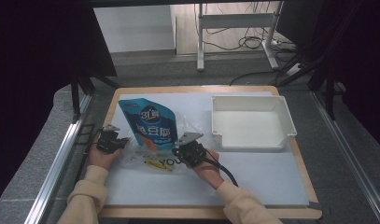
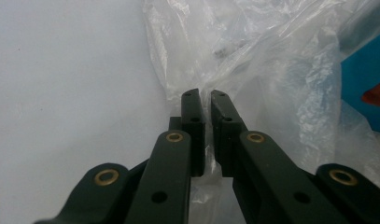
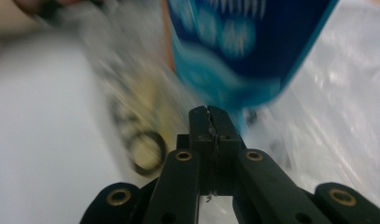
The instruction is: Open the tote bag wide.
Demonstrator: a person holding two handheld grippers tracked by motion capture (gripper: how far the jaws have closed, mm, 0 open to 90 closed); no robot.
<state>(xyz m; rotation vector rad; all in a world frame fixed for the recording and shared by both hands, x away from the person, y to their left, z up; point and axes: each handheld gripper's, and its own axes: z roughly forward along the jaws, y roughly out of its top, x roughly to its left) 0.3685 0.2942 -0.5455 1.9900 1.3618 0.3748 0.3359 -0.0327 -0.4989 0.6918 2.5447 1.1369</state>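
A blue snack pouch (image 1: pixel 148 121) leans upright at the middle left of the white mat, partly wrapped in a crumpled clear plastic bag (image 1: pixel 141 156) printed with black and yellow letters. My left gripper (image 1: pixel 123 141) lies at the bag's left side. In the left gripper view it (image 2: pixel 204 95) is shut on a fold of the clear film (image 2: pixel 271 70), with the pouch (image 2: pixel 365 79) at the far right. My right gripper (image 1: pixel 178 150) is at the pouch's lower right corner. In the blurred right gripper view it (image 3: pixel 208 109) is shut with thin film pinched in it, just below the pouch (image 3: pixel 234 37).
An empty white tray (image 1: pixel 250 98) stands at the back right of the mat (image 1: pixel 253 177). The wooden tabletop's edge frames the mat. Metal rails run along both sides of the table. A desk frame and cables stand on the floor behind.
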